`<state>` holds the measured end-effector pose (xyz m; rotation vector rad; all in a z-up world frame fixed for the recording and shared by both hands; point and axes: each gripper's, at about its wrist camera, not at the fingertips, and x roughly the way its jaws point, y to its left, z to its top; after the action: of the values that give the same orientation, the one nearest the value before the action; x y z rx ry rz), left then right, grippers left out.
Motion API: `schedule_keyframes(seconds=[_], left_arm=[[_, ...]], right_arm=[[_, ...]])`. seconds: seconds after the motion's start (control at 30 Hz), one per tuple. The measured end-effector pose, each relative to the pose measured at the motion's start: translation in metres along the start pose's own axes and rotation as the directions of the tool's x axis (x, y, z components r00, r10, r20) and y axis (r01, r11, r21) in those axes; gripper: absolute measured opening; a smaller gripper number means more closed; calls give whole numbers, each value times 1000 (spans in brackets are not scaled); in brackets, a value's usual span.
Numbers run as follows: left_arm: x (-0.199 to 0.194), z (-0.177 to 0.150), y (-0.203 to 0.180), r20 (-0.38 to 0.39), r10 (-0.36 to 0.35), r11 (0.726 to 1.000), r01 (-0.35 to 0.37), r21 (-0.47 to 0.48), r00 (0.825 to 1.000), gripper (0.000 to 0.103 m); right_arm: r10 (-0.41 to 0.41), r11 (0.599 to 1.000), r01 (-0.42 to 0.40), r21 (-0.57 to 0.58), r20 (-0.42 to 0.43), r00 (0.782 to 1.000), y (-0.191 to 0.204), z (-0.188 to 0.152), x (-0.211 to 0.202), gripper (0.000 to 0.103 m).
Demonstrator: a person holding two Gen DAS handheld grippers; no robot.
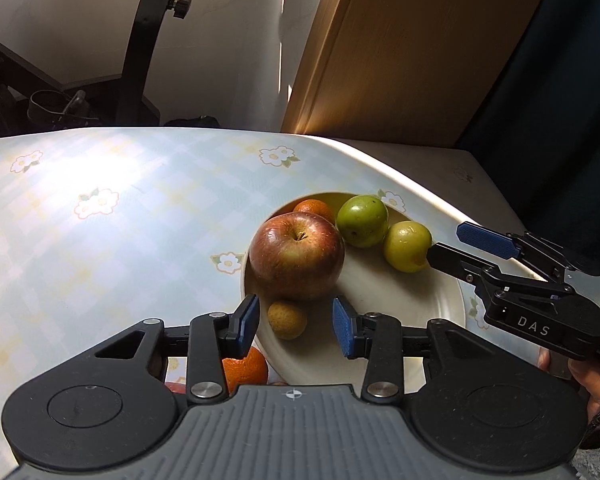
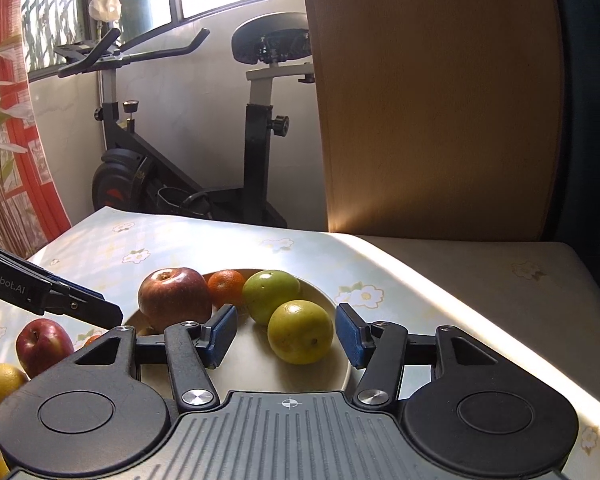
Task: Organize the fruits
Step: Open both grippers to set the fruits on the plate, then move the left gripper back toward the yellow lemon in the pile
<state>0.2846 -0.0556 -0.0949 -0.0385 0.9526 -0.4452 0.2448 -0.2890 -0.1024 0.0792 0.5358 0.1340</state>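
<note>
A cream plate (image 1: pixel 404 300) (image 2: pixel 256 360) holds a big red apple (image 1: pixel 296 256) (image 2: pixel 175 294), an orange (image 1: pixel 314 209) (image 2: pixel 225 286), two green fruits (image 1: pixel 363 220) (image 1: pixel 407 246) (image 2: pixel 270 295) (image 2: pixel 300 332) and a small brown fruit (image 1: pixel 287 319). My left gripper (image 1: pixel 295 326) is open, its pads either side of the small brown fruit. My right gripper (image 2: pixel 286 334) (image 1: pixel 460 244) is open at the nearer green fruit. Off the plate lie an orange (image 1: pixel 246 370), a red apple (image 2: pixel 44 346) and a yellow fruit (image 2: pixel 2 386).
The table has a pale floral cloth (image 1: pixel 100 208). A wooden chair back (image 2: pixel 436 100) stands behind the table on the right. An exercise bike (image 2: pixel 188 152) stands by the wall and window beyond the far edge.
</note>
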Motion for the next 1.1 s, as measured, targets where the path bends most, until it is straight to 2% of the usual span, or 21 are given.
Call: schedule_keyframes(seconds=[0.47, 0.6, 0.9, 1.1], left_arm=[[-70, -35, 29, 39, 43, 999, -43, -8, 998, 46], [-78, -46, 34, 36, 56, 998, -56, -8, 998, 46], [-91, -71, 33, 52, 34, 999, -32, -25, 998, 46], [-97, -86, 26, 61, 18, 1000, -17, -21, 998, 46]], right_arm=[[31, 998, -32, 55, 7, 999, 39, -31, -50, 51], [34, 998, -34, 52, -4, 999, 51, -41, -57, 51], [16, 1000, -16, -6, -47, 999, 82, -70, -70, 51], [15, 1000, -15, -1, -61, 998, 88, -85, -78, 51]])
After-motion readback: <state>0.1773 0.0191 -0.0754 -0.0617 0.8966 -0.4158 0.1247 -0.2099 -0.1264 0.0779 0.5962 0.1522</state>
